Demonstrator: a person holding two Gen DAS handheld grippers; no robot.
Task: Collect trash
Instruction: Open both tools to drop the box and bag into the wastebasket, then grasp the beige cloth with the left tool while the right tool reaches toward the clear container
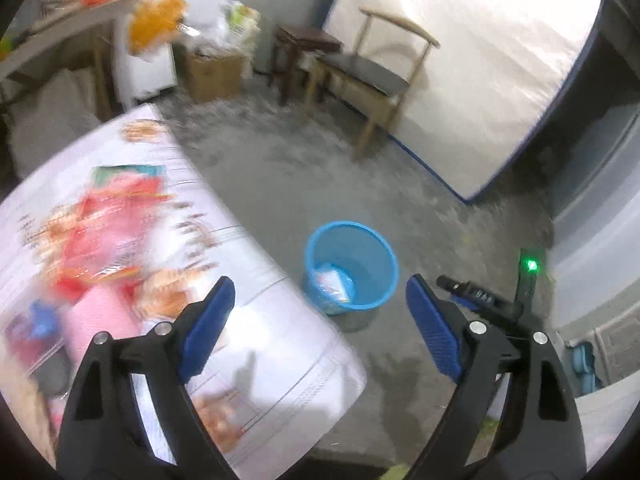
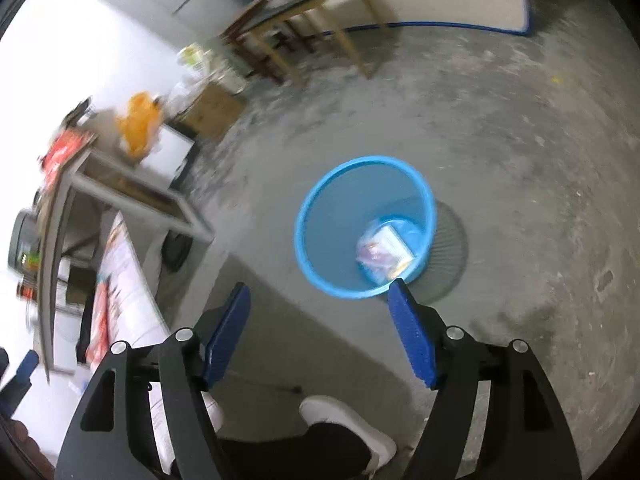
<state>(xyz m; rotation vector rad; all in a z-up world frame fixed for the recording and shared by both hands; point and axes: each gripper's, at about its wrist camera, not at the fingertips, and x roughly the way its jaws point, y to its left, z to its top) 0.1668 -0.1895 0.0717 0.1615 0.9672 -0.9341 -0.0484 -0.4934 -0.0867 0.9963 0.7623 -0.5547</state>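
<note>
A blue plastic bin (image 1: 368, 256) stands on the concrete floor beside the table; it also shows in the right wrist view (image 2: 320, 216). A clear wrapper with printed paper (image 2: 384, 250) lies in its bottom, also visible in the left wrist view (image 1: 332, 284). My left gripper (image 1: 320, 304) is open and empty, above the table corner. My right gripper (image 2: 320, 316) is open and empty, above the floor just short of the bin. Red wrappers (image 1: 104, 236) and a pink pack (image 1: 100, 328) lie blurred on the table (image 1: 280, 340). The right gripper's body shows in the left view (image 1: 480, 300).
A wooden chair (image 1: 372, 76) and a dark stool (image 1: 304, 44) stand at the far wall by a leaning mattress (image 1: 480, 60). A cardboard box (image 1: 216, 72) and an orange bag (image 1: 156, 24) sit at the back left. The person's white shoe (image 2: 344, 420) is below the right gripper.
</note>
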